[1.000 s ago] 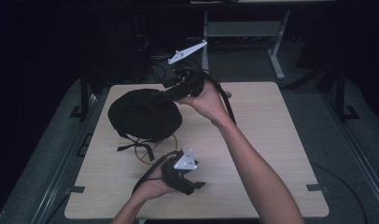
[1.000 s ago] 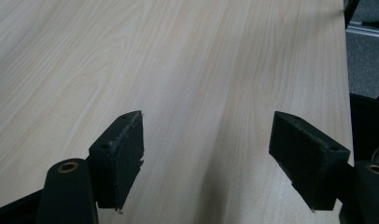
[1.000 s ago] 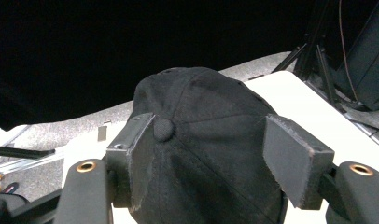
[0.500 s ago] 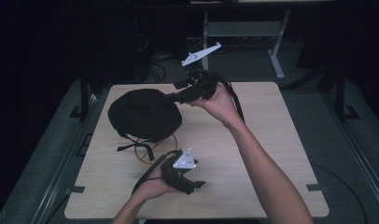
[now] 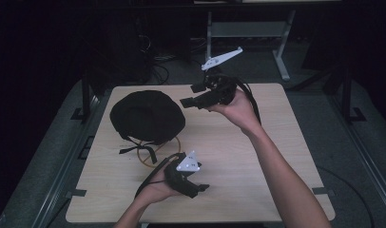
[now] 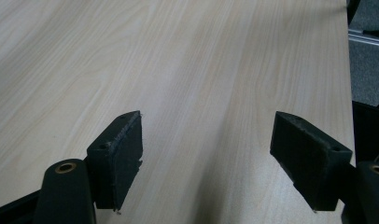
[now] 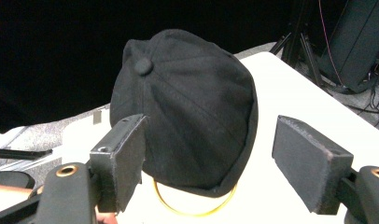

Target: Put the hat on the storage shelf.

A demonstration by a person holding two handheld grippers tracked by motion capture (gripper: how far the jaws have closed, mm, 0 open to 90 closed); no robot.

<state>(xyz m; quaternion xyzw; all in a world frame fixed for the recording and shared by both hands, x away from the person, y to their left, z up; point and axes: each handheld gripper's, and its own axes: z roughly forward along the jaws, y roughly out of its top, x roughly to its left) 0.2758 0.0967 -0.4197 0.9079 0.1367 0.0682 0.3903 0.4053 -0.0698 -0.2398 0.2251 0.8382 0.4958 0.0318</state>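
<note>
The black cap (image 5: 147,116) sits on the wooden table (image 5: 257,161), and the right gripper (image 5: 195,95) beside it and the left gripper (image 5: 200,189) nearer the person both have jaws wide apart, so a sideways bump could push the cap.

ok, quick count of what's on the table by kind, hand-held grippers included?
Black cap: 1
Yellow ring under the cap: 1
Hand-held grippers: 2, left hand-held gripper low over the table, right hand-held gripper raised, facing the cap; both open and empty
Total: 4
</note>
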